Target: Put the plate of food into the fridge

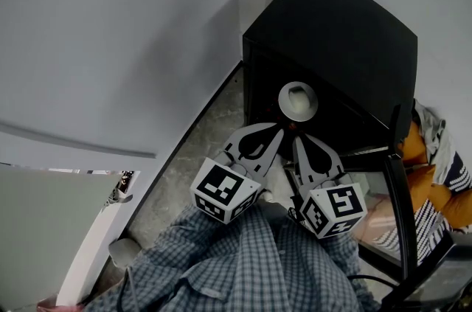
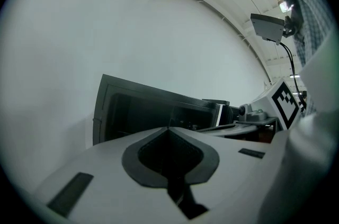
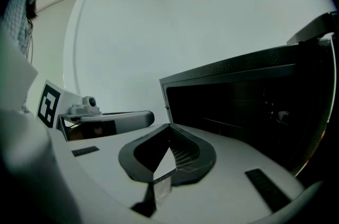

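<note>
A black mini fridge (image 1: 332, 45) stands open against the white wall, its door (image 1: 402, 185) swung out to the right. Inside it, on a dark shelf, rests a white plate (image 1: 297, 100) with pale food on it. Both grippers hover side by side just in front of the opening, pointing in. My left gripper (image 1: 274, 130) is shut with nothing between its fingers, and so is my right gripper (image 1: 296, 139). The left gripper view shows its closed tip (image 2: 168, 128) before the fridge (image 2: 143, 109). In the right gripper view the closed tip (image 3: 169, 125) faces the dark interior (image 3: 249, 104).
Orange packages (image 1: 417, 148) and striped ones sit in the door's shelf. Speckled grey floor (image 1: 206, 148) runs along the wall to the fridge's left. A pale panel (image 1: 44, 229) stands at lower left. The person's checked shirt (image 1: 243, 266) fills the bottom.
</note>
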A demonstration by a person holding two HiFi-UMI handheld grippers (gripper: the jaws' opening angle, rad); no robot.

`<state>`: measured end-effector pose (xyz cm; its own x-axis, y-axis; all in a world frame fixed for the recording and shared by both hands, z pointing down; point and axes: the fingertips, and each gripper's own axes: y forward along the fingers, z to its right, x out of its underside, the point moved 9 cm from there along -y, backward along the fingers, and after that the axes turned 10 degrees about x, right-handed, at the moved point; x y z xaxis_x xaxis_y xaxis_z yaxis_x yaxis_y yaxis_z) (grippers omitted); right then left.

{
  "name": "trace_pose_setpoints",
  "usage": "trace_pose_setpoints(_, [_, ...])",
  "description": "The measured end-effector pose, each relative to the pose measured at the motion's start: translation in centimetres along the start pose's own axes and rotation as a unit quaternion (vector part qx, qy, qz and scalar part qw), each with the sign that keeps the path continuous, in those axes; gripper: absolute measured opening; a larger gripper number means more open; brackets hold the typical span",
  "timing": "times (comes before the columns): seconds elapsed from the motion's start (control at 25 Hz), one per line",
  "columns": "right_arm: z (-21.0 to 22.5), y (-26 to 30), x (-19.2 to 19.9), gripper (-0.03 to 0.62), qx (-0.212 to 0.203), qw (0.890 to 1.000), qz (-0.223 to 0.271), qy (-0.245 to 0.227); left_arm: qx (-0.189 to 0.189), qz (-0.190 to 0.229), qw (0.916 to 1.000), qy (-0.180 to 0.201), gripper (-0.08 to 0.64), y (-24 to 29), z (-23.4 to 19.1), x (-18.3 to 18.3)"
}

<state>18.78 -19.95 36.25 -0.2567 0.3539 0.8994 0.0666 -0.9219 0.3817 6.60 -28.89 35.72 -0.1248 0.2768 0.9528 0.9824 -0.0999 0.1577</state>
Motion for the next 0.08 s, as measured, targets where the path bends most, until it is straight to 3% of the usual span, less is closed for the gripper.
trace_pose_setpoints(0.08, [-0.07,0.06,0.0,0.006,-0.002,1.0,-0.001,-0.001,-0.001,-0.001,1.0,0.0,0.006,0.0,-0.04,0.02])
